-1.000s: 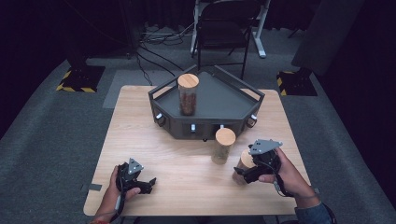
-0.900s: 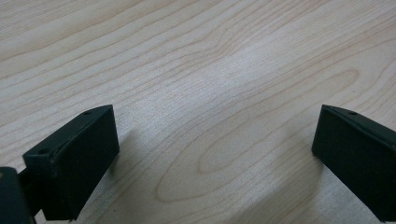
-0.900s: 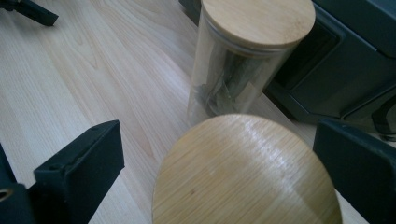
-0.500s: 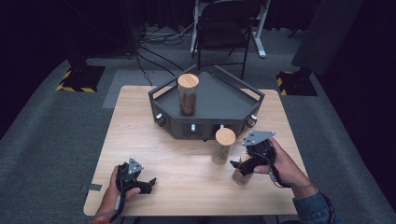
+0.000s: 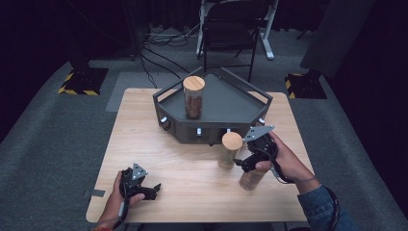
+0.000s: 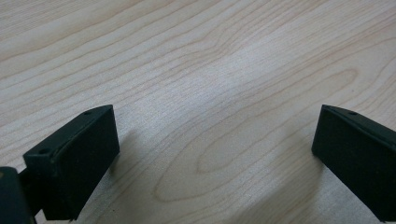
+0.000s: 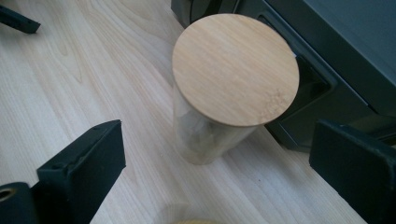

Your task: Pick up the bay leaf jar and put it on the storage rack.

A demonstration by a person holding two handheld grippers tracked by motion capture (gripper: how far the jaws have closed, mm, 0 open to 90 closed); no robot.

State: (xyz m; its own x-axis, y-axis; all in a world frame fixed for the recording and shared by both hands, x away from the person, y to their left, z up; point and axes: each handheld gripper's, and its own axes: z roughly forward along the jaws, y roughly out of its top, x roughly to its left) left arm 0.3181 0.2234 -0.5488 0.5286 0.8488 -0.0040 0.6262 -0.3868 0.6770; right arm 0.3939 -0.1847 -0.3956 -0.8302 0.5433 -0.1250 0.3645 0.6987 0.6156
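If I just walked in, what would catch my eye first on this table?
Probably the dark angular tray at the table's far side, with a tall wooden-lidded jar standing on it. In front of it, two more jars stand on the wood: one with a lid just ahead of the open right gripper, another beneath that hand.

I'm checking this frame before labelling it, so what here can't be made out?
- Near jar, high view: the right gripper and hand cover its lid.
- Same jar, right gripper view: cut off by the bottom edge.
- Jar by the tray, right gripper view: contents blurred behind the glass.
- Tray front controls, high view: too small to read.
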